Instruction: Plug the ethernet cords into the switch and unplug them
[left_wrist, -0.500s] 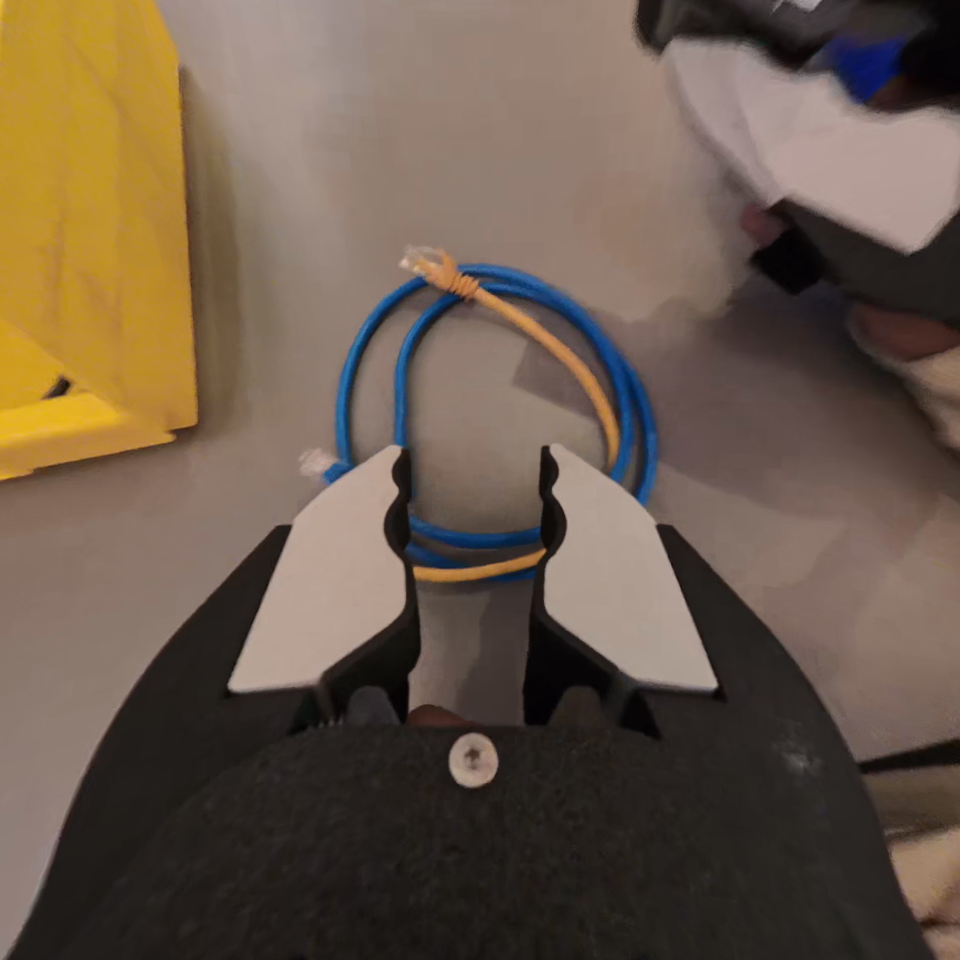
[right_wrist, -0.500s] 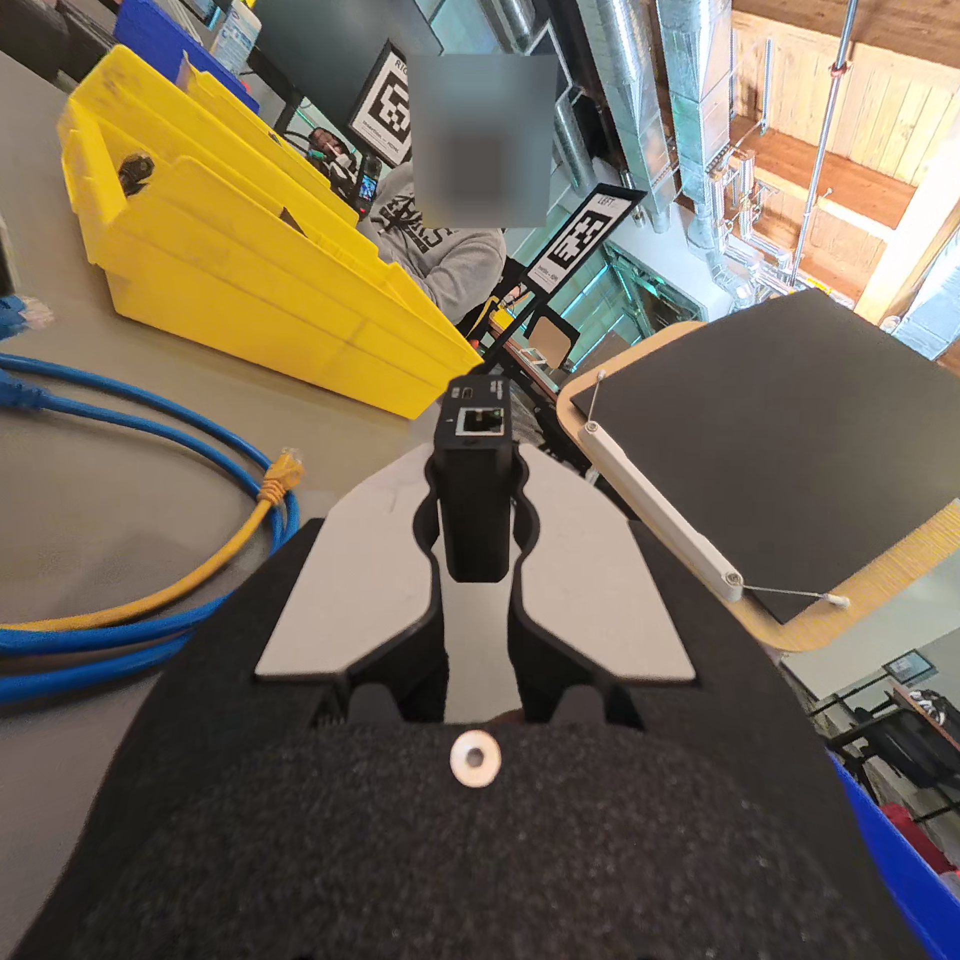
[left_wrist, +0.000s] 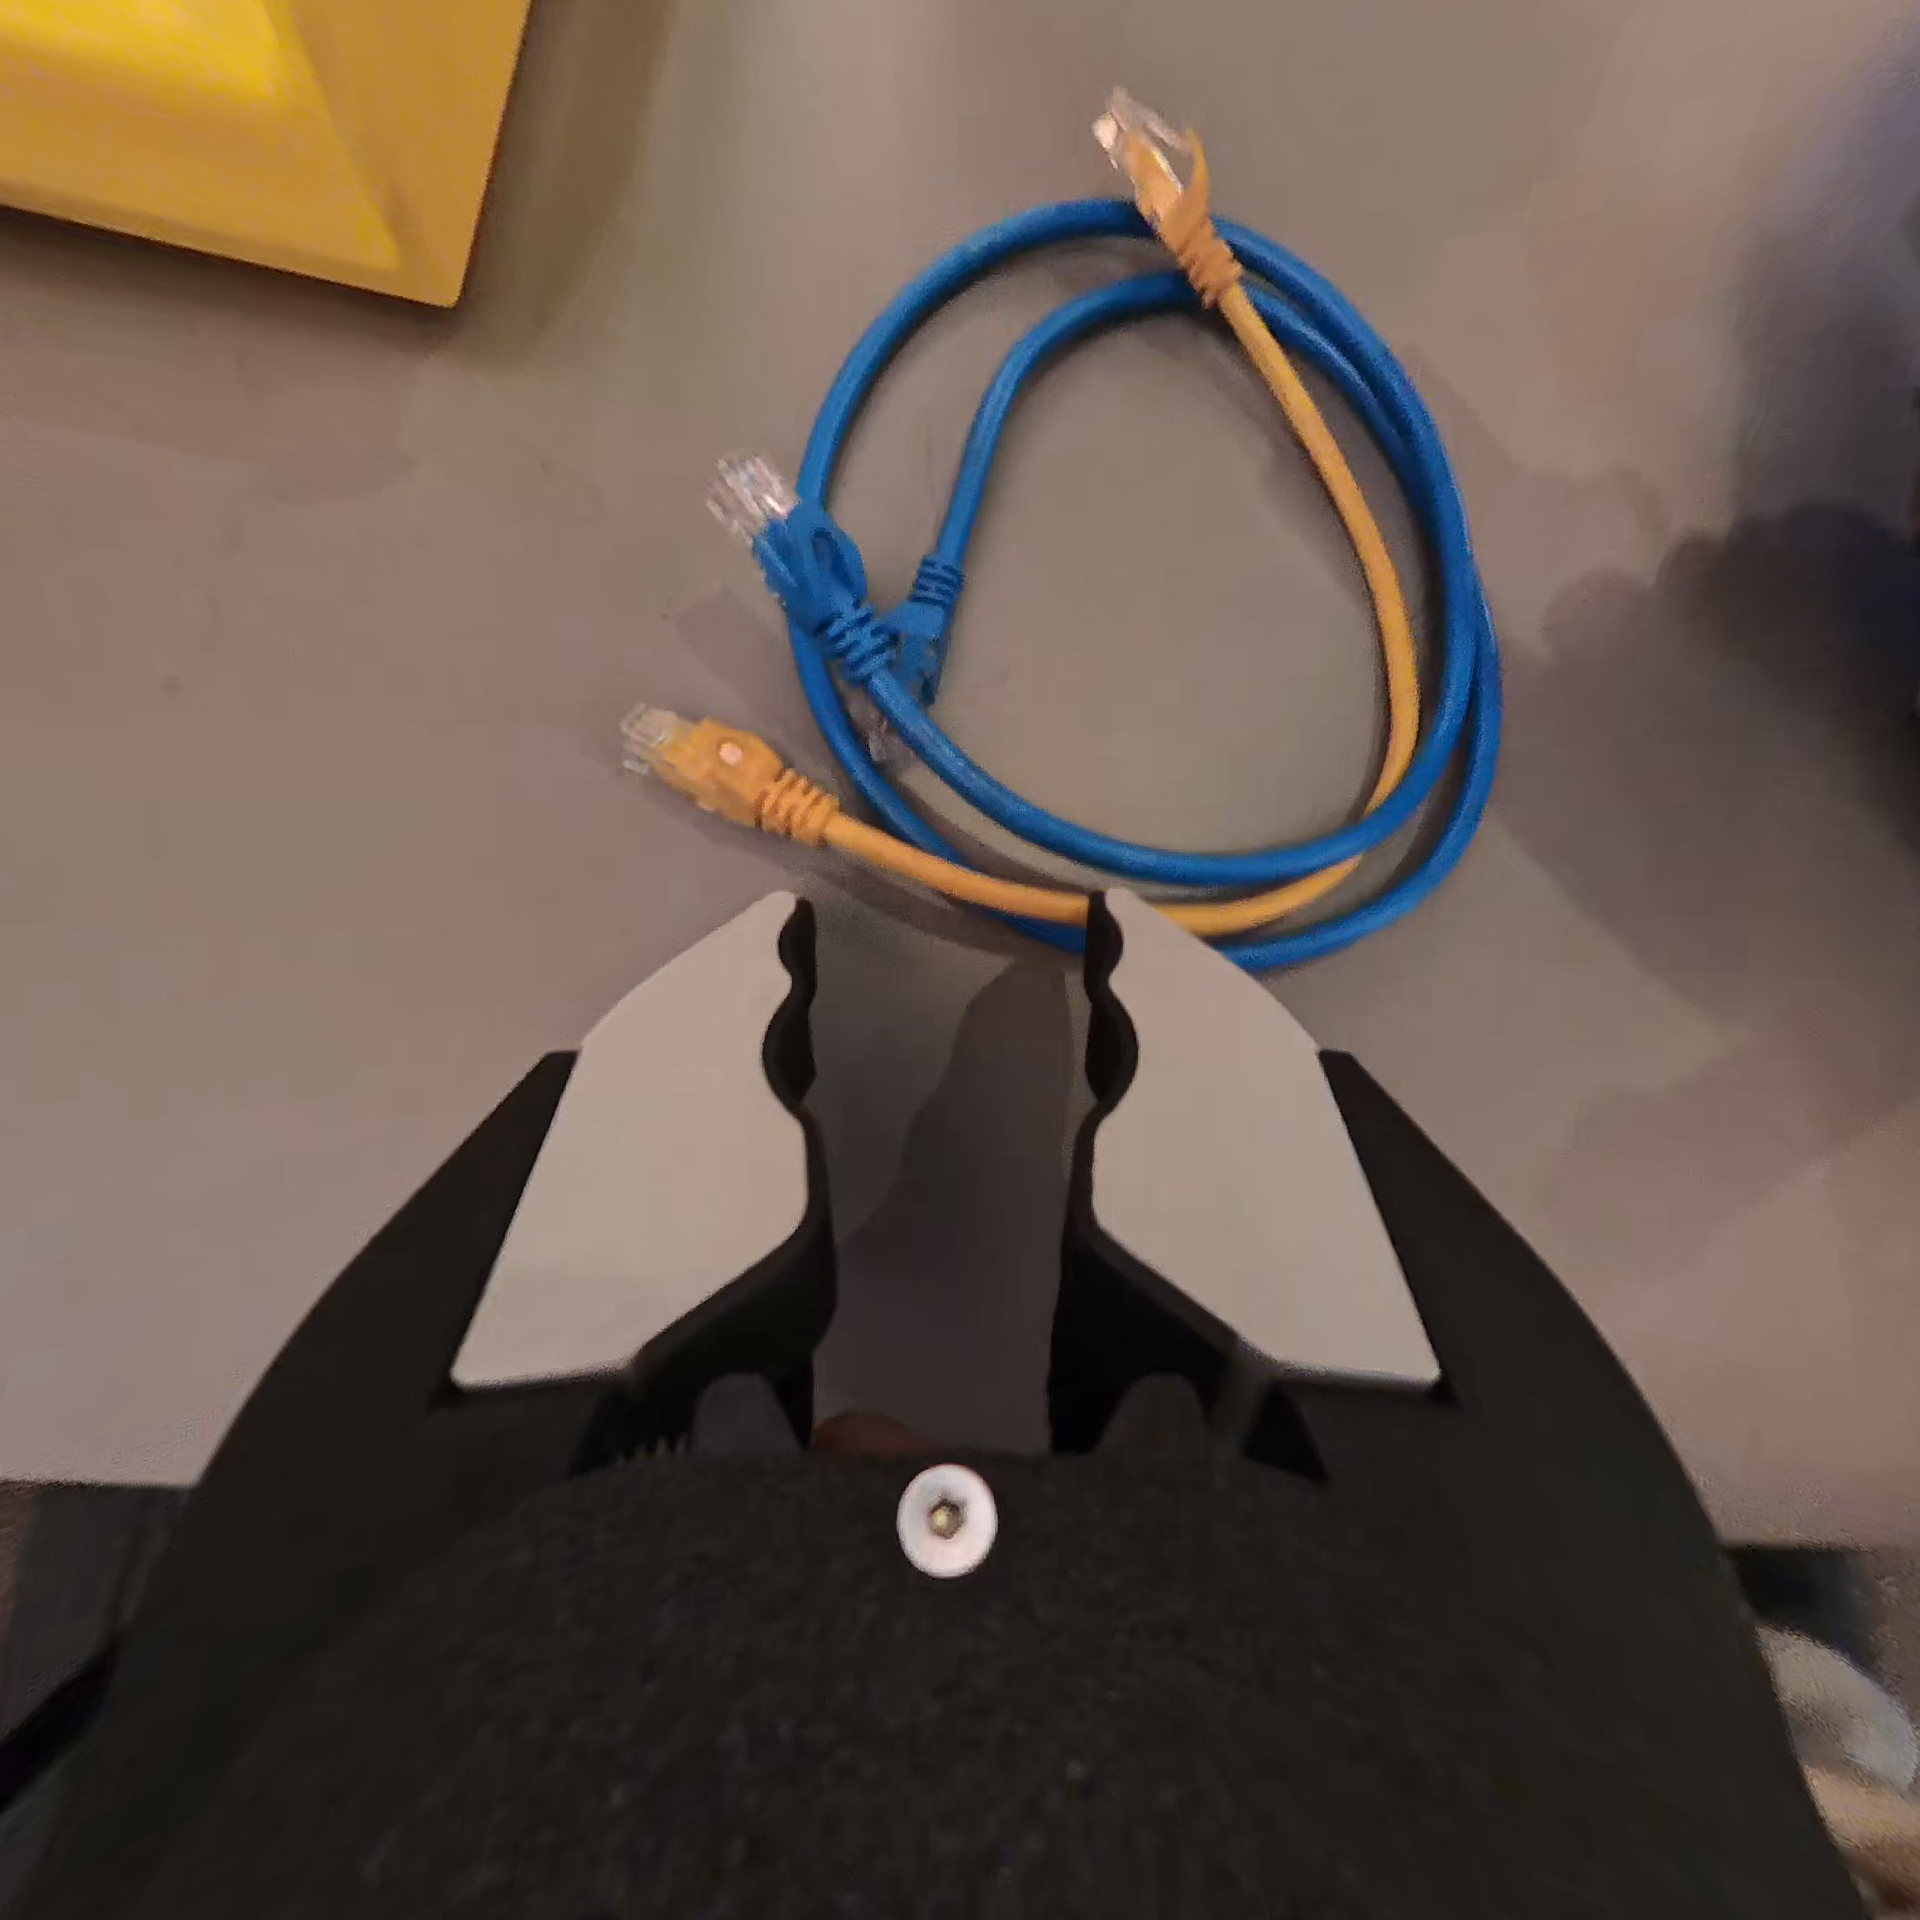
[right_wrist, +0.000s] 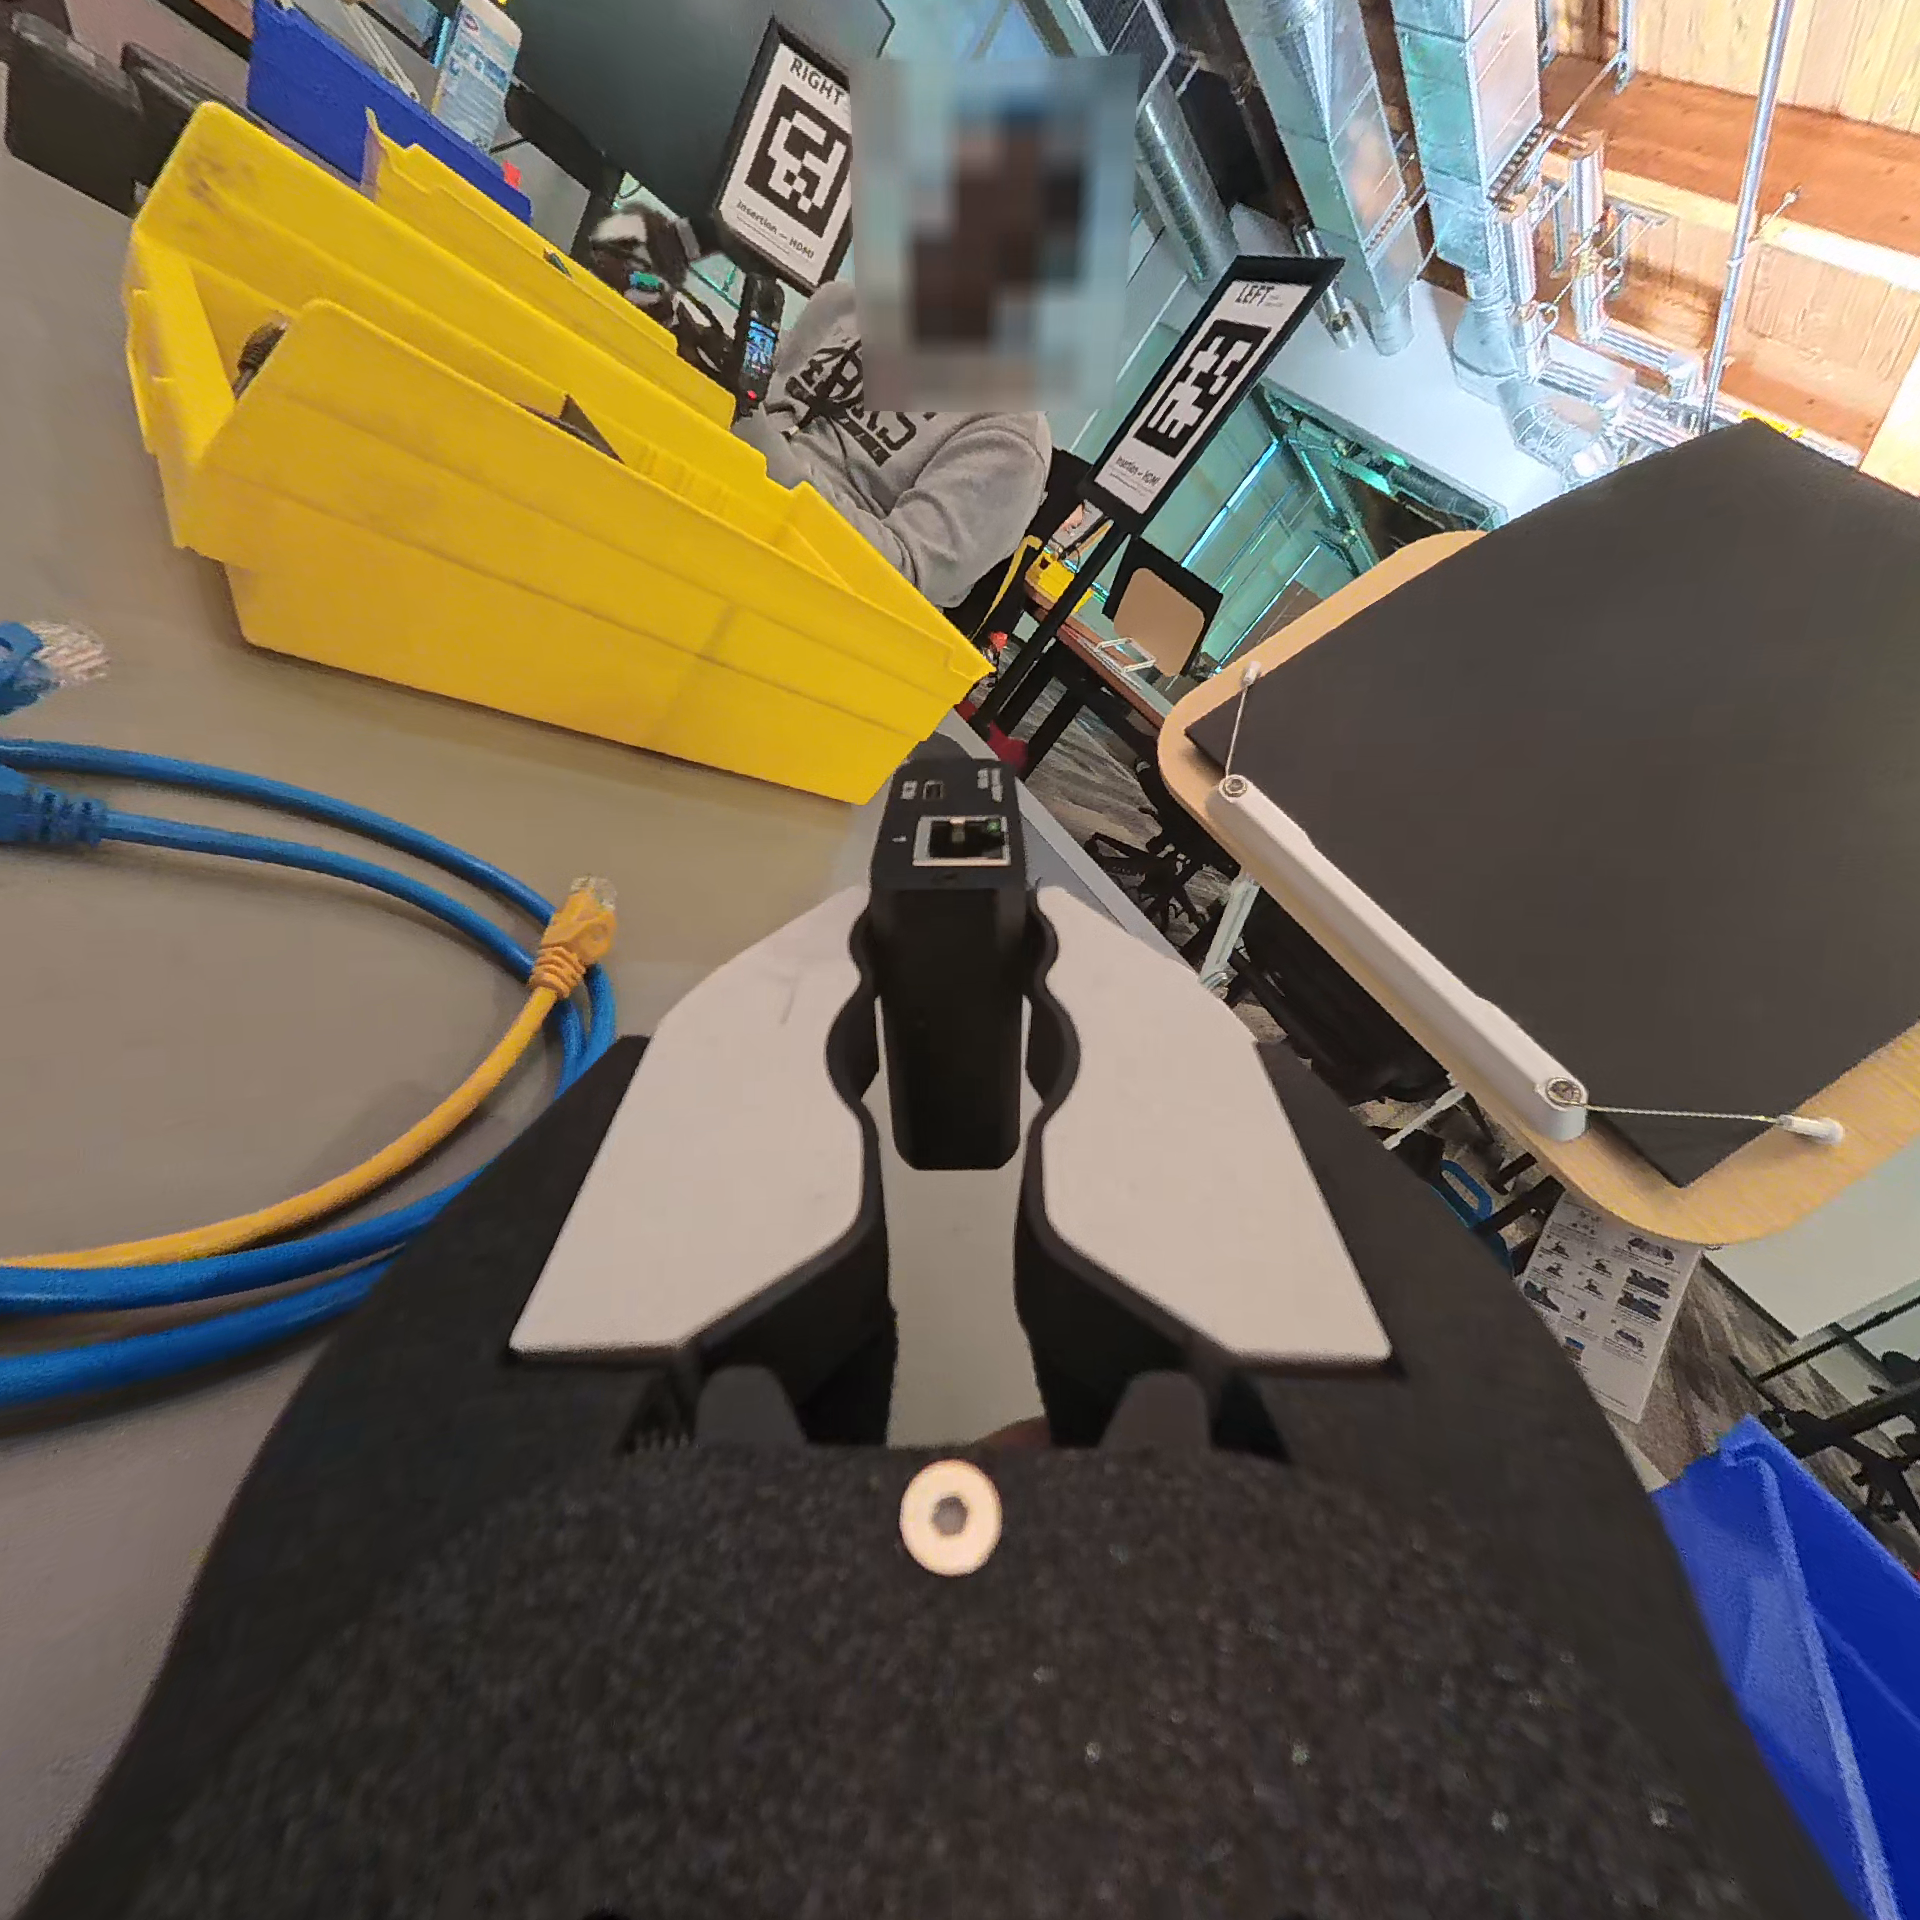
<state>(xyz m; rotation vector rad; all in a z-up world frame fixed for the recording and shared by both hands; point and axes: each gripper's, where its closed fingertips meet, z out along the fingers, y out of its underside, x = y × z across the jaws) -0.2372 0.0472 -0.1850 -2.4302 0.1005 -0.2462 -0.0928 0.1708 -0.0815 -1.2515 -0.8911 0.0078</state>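
**A:** Yellow cord (left_wrist: 1340, 540) and blue cord (left_wrist: 1143, 831) lie coiled together on the grey counter (left_wrist: 312, 727), none of their ends plugged in. We note the left tongs (left_wrist: 951, 925) hanging over the near side of the coil, jaws well apart, nothing between them; the yellow cable runs just past the tip of one finger.

**B:** Right tongs (right_wrist: 945, 925) are closed on the switch (right_wrist: 948, 987), a small black box gripped by its sides, with the port (right_wrist: 961, 840) facing away from us and free. It is held above the counter's far edge, near the yellow bins (right_wrist: 520, 582).

**A:** Handling, as we judge it: the cables are light and limp, so a grip on the jacket will let the end droop and swing. The clear connector tips look brittle, and the latch tab could snap if squeezed.

**B:** Then we take the nearest yellow plug (left_wrist: 717, 764) by its ribbed boot, just behind the clear tip. That part is the stiffest and gives control of the plug's angle.

**A:** Agreed. The blue plugs (left_wrist: 821, 566) lie crossed over each other, harder to single out. The far yellow plug (left_wrist: 1158, 156) rests on top of the blue loops.

**B:** Risk: the switch is smooth and held only by its sides; pushing a plug in may slide it back in the tongs.
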